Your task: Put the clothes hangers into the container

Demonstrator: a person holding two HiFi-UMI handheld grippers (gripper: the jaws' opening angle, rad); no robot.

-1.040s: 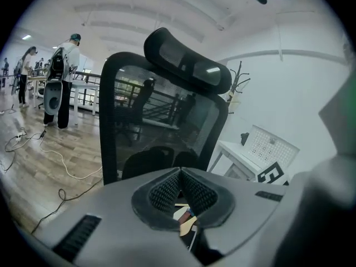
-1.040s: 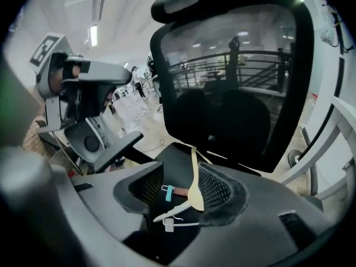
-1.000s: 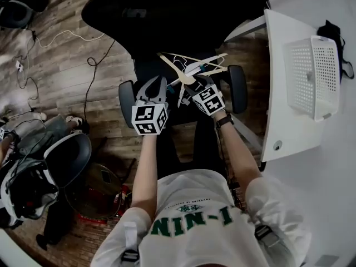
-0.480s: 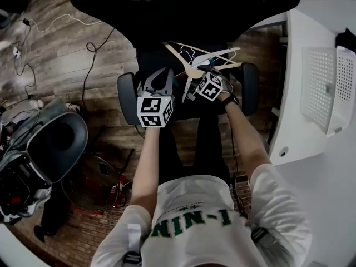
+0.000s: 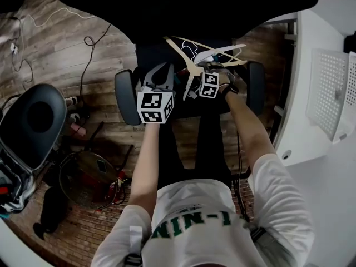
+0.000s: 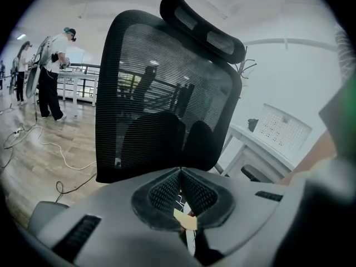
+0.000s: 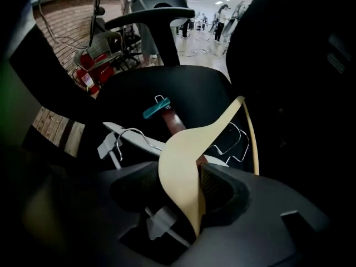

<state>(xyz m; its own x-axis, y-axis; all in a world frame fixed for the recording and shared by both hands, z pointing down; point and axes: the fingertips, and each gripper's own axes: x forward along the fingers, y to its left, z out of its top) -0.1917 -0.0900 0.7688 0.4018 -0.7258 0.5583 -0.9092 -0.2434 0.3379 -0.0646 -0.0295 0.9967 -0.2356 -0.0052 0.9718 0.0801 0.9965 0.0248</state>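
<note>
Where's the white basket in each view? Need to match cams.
Head view: basket at right edge, on the desk.
Left gripper view: right of centre, past the chair.
Right gripper view: not in it.
Shared landmark: the black chair.

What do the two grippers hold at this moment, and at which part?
The right gripper, whose jaws have just been closing, grips the wooden hanger on one arm, close to its middle. The left gripper is shut, holding nothing.
</note>
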